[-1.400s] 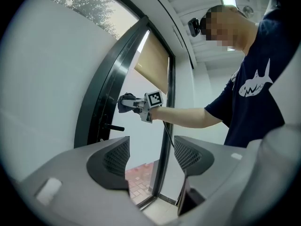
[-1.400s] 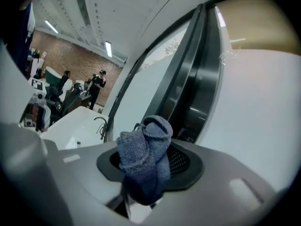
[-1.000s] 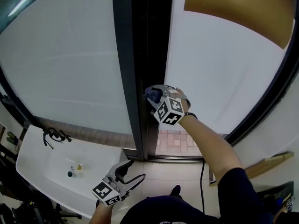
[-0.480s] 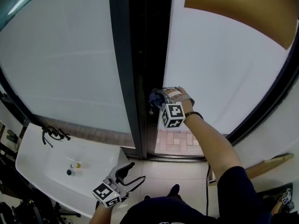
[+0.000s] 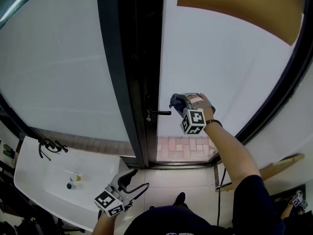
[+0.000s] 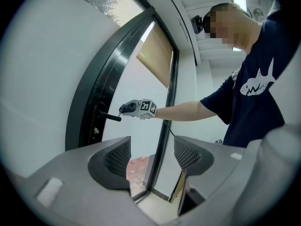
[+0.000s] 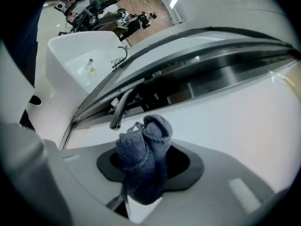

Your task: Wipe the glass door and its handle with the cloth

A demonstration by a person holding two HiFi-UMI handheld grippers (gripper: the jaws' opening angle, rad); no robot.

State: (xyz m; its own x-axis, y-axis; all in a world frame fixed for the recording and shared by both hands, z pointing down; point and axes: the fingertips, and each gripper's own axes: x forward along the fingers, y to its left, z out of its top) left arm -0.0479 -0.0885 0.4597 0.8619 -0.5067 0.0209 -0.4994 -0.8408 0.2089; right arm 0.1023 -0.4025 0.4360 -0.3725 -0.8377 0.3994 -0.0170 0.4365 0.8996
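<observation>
The glass door (image 5: 225,77) has a dark frame (image 5: 132,72) with a black lever handle (image 5: 159,113) sticking out to the right. My right gripper (image 5: 178,103) is shut on a bunched blue cloth (image 7: 142,152); it hovers just right of the handle's free end, close to the glass. In the right gripper view the handle (image 7: 119,108) lies a little beyond the cloth, apart from it. My left gripper (image 5: 131,181) hangs low near the person's body, open and holding nothing. From the left gripper view I see the handle (image 6: 109,117) and the right gripper (image 6: 125,108) far off.
A white sink (image 5: 34,180) with a dark tap (image 5: 48,146) stands at lower left. A brown blind (image 5: 234,9) covers the top of the right pane. A wooden board (image 5: 281,164) leans at the right, and a black cable (image 5: 219,177) hangs by the door's foot.
My right gripper with the cloth has slid right off the handle, which now shows bare. The left gripper has stayed low and open.
</observation>
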